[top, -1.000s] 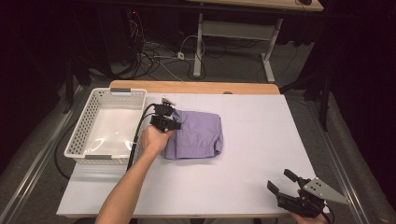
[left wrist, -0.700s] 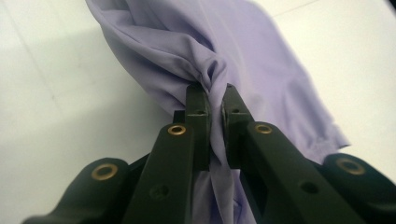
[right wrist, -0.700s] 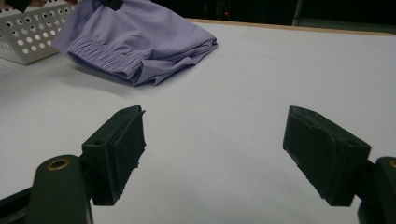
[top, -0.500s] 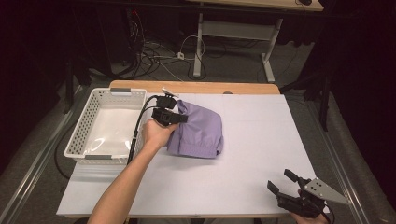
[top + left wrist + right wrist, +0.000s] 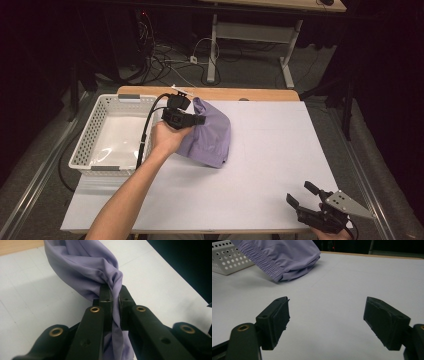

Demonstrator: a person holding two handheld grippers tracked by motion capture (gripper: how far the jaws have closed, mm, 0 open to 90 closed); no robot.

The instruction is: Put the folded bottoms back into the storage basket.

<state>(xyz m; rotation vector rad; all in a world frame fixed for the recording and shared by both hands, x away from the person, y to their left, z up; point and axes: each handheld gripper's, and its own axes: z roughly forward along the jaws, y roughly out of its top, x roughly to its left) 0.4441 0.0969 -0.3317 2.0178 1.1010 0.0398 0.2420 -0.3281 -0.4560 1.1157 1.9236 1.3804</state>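
A lilac garment [image 5: 210, 134] hangs partly lifted off the white table, its lower end still resting on the surface. My left gripper [image 5: 196, 119] is shut on a bunched fold of the garment [image 5: 95, 267], pinched between its black fingertips [image 5: 105, 293], beside the basket's right wall. The garment's elastic hem [image 5: 264, 261] droops toward the table in the right gripper view. My right gripper [image 5: 302, 194] stands open near the table's front right corner, its pads [image 5: 275, 320] wide apart over bare table.
A white perforated basket [image 5: 95, 135] sits at the table's left, holding nothing visible. A wooden strip [image 5: 240, 93] runs along the far edge. Cables and desk legs lie on the floor beyond. The white table [image 5: 280, 150] stretches bare between the garment and my right gripper.
My left gripper has risen with the garment, pulling its near-left part up off the table into a hanging bunch. The right gripper has stayed in place.
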